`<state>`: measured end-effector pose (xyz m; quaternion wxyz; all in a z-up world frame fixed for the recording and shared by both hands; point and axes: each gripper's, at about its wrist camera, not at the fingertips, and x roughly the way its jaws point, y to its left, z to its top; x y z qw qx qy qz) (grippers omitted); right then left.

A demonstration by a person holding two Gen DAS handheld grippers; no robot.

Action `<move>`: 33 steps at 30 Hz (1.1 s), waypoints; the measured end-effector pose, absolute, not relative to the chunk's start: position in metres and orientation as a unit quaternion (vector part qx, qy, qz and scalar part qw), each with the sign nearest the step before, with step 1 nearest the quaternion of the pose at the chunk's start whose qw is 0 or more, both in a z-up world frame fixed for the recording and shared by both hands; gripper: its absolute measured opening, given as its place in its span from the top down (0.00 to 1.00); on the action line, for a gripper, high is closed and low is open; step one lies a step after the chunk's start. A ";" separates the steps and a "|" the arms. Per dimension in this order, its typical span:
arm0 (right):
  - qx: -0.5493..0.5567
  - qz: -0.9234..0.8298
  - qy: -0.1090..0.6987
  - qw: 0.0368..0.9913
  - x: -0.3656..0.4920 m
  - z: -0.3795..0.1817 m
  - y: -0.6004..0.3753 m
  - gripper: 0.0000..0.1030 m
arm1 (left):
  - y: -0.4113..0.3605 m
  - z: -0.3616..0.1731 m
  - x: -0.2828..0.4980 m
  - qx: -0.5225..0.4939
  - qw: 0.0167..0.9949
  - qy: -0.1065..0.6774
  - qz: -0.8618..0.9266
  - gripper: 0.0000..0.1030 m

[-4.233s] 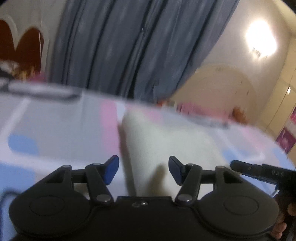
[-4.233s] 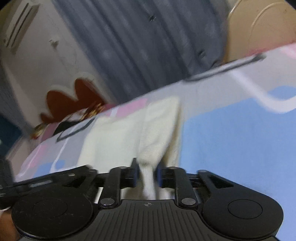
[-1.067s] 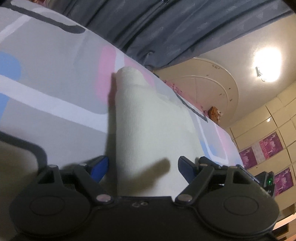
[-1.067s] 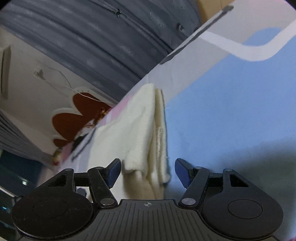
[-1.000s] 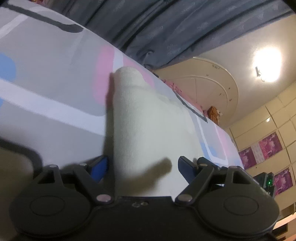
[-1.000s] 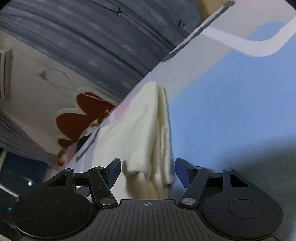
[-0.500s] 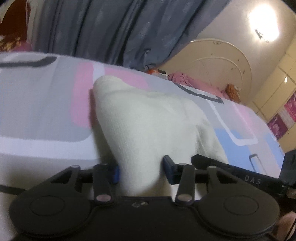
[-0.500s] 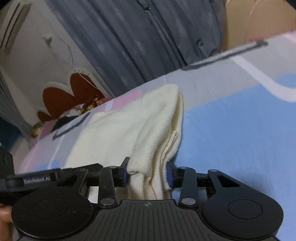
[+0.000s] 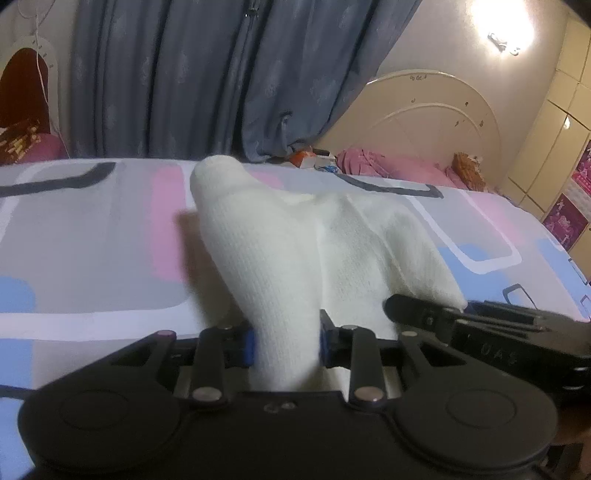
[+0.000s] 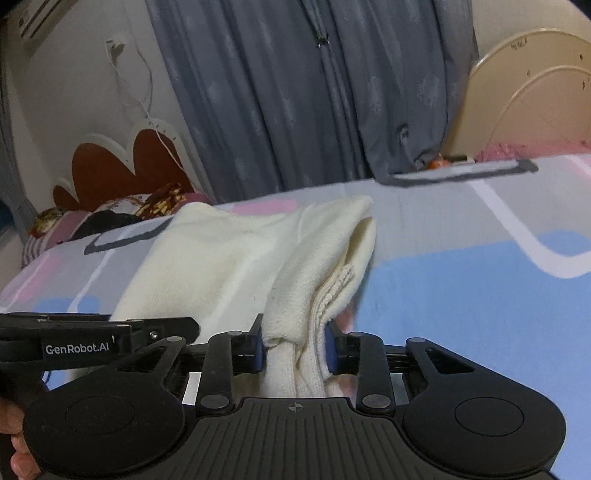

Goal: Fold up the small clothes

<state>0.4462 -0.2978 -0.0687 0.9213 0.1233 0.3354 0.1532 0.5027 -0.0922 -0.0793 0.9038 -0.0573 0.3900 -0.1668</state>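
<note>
Left gripper (image 9: 284, 345): clamped on the near left edge of the cream knitted garment (image 9: 295, 251).
Garment: spread on the grey, pink and blue patterned bedsheet (image 9: 92, 240) — near edge lifted.
Right gripper (image 10: 294, 349): clamped on the bunched right edge — folded layers pinched.

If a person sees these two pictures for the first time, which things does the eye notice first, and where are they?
First comes the cream knitted garment in the middle of both views, lying on the bedsheet with pink, blue and grey shapes. Both grippers grasp its near edge: the left gripper has its jaws closed on a fold, and the right gripper pinches bunched layers. Behind, a grey-blue curtain fills the background, and a bright lamp glares at the left view's upper right.
</note>
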 end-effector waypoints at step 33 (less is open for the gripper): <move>0.159 0.233 0.371 0.885 0.432 -0.095 -0.054 0.71 | 0.132 -0.086 0.443 -0.039 0.911 0.404 -0.071 0.36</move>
